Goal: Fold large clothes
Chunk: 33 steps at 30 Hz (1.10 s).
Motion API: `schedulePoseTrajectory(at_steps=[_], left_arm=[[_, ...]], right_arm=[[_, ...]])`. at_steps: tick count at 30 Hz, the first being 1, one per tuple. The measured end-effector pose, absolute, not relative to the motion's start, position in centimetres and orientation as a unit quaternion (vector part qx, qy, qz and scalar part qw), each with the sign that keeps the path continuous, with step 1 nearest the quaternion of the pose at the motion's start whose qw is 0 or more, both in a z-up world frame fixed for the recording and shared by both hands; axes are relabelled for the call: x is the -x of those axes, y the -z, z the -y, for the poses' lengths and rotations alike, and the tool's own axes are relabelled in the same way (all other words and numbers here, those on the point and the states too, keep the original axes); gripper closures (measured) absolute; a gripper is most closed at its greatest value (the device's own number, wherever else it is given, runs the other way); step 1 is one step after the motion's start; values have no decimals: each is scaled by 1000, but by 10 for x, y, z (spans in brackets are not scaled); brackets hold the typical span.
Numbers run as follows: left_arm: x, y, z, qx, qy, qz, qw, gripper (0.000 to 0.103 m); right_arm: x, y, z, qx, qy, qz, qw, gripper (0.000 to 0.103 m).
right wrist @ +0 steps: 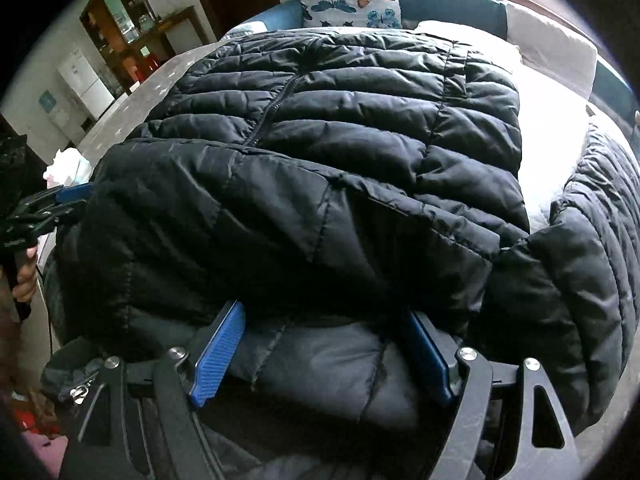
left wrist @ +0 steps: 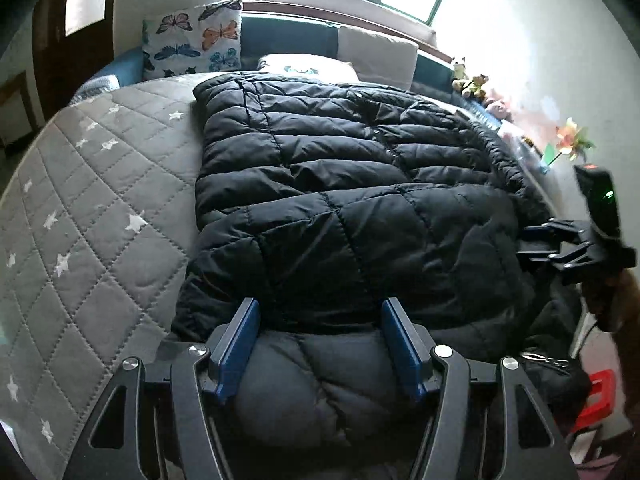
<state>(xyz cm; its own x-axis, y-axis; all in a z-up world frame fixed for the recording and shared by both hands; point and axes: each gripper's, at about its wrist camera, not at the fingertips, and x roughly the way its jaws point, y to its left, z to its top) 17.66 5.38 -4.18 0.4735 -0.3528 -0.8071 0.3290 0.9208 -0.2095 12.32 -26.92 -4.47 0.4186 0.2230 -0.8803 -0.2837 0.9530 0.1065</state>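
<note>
A large black puffer jacket (left wrist: 340,184) lies spread on the grey quilted bed (left wrist: 88,208), its near end folded over. My left gripper (left wrist: 318,308) is open, with its blue pads either side of a thick roll of the jacket's near edge. In the right wrist view, my right gripper (right wrist: 326,320) is open around the jacket's (right wrist: 304,128) near edge too. The right gripper also shows at the right in the left wrist view (left wrist: 536,244). The left gripper shows at the left edge of the right wrist view (right wrist: 60,200).
A butterfly pillow (left wrist: 192,42) and white pillows (left wrist: 308,65) lie at the head of the bed. Plush toys (left wrist: 476,84) and a paper flower (left wrist: 572,144) stand along the right wall. A red stool (left wrist: 596,396) is by the bed. A cabinet (right wrist: 132,24) stands at the far left.
</note>
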Motion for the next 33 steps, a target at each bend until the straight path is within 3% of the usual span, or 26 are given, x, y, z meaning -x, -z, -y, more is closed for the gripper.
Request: schedulePoseTrajectory(at_steps=[6,12,20,30,32,33], left_arm=[[-168,6,-40,-20,195,-466,863,36],[-158,-41,-15,-25,218,-436,873,36],[-168,-50,59,-60,273,-448,849,36],[-197,-35,135,-81,329,-469,815,36],[-200,-31,148,-87,339,-472,809,36],[-202,-29,154,-89,342,-474,807,36]], right_arm=[[-104,-4,317,-33,-150,-470,869,18],[-98,-36,424,-107,-59,-425,897,18],[-127,-3,545,-222,37,-426,877,18],[-180,45,599,-316,52,-413,853,18],[-184,44,600,-320,44,-398,859,23],[-189,45,599,-324,39,-397,858,33]])
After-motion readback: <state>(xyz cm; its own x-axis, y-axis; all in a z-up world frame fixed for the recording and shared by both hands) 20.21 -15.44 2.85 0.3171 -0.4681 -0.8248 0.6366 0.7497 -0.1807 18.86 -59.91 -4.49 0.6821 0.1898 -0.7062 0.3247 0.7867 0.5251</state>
